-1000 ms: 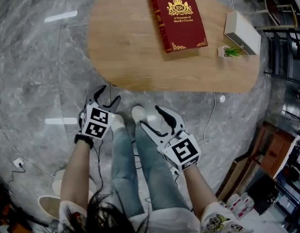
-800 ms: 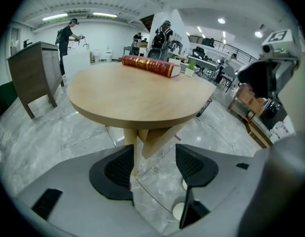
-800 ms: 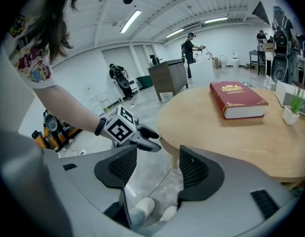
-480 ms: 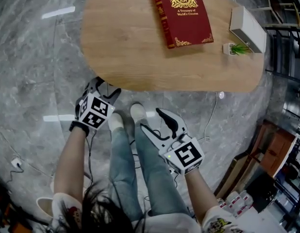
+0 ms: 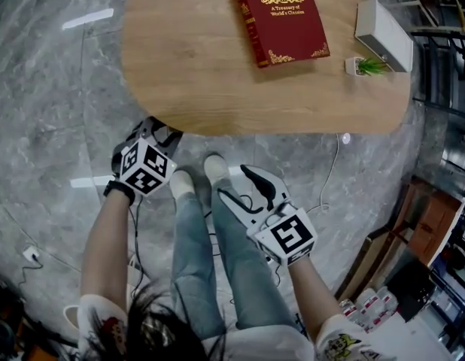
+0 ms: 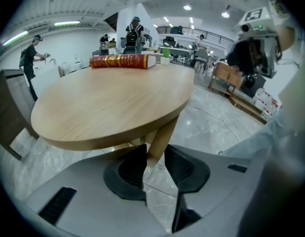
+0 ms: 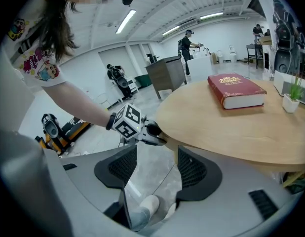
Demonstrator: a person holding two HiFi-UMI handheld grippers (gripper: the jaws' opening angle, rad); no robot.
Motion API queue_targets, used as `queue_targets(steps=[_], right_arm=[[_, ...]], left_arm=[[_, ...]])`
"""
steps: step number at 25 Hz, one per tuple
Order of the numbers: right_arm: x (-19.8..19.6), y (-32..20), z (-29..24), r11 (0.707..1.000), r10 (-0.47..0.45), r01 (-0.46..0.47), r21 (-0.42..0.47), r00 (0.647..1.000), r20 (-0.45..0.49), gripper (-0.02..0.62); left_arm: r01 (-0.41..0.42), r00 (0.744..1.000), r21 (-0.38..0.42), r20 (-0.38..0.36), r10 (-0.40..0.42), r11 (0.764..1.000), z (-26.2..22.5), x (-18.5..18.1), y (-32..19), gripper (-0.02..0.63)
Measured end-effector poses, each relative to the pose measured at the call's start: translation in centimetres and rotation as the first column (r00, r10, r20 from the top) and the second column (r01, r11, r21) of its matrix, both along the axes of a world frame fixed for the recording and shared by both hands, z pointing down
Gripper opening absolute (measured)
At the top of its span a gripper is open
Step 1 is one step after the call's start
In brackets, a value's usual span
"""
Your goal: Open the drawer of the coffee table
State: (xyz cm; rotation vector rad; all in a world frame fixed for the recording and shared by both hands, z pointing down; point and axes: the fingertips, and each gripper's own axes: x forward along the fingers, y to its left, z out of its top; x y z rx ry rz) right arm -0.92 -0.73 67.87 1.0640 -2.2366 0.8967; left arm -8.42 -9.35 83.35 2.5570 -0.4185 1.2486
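Note:
The oval wooden coffee table (image 5: 210, 81) fills the top of the head view; no drawer shows in any view. My left gripper (image 5: 159, 130) is at the table's near-left edge, its tips tucked under the rim. In the left gripper view its jaws are closing to a narrow gap (image 6: 155, 154). A slanted wooden piece (image 6: 160, 139) under the top shows through that gap, and nothing is seen pressed by the pads. The right gripper view shows the left gripper (image 7: 155, 135) against the table rim (image 7: 231, 132). My right gripper (image 5: 232, 183) hangs open above the person's legs, nothing between its fingers.
A red book (image 5: 281, 17), a white box (image 5: 383, 32) and a small potted plant (image 5: 366, 66) sit on the table's far side. The person's shoes (image 5: 195, 180) stand near the table edge. A cable (image 5: 330, 179) runs over the marble floor; cartons (image 5: 413, 239) lie at the right.
My left gripper moved forward to the table's edge, rolled, and its jaws narrowed from wide open. The right gripper stayed where it was.

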Motion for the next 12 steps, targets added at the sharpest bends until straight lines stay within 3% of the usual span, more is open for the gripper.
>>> queue_targets(steps=[5,12], right_arm=[[-0.22,-0.34,0.00,1.000,0.019,-0.019,0.001,1.000,0.012,0.238],[0.05,-0.78,-0.08,1.000,0.014,-0.014,0.008,1.000,-0.012,0.236]], left_arm=[[-0.018,1.000,0.011,0.004,0.018,1.000,-0.03,-0.13,0.18,0.103],[-0.119,0.992,0.059,0.045,0.117,0.991,-0.07,-0.20,0.76,0.087]])
